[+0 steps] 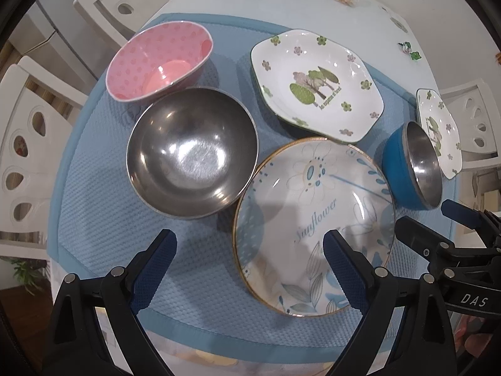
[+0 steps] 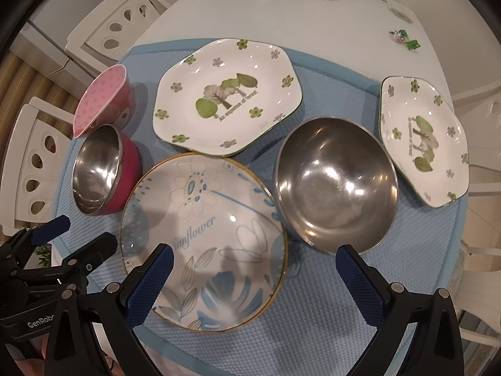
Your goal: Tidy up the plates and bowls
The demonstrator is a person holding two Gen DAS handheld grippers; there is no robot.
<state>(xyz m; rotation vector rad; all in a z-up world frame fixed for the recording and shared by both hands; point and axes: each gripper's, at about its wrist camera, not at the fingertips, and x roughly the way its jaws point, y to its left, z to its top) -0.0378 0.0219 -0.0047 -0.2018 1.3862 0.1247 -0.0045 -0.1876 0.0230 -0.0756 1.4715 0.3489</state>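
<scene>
White counter (image 2: 281,15) carries a blue mat (image 2: 313,329) with plates and bowls, all rims up. Sunflower plate (image 2: 200,238) lies at the near edge, partly hidden by wide, empty fingers of the left gripper (image 1: 247,257) and right gripper (image 2: 253,269).

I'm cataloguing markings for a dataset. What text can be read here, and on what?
"Sunflower": round blue-flower plate.
"DAS": right gripper body, seen from the left wrist.
"GenRobo", cut off: left gripper body.
Green lettering under the trees on both hexagonal plates: too small to read.
</scene>
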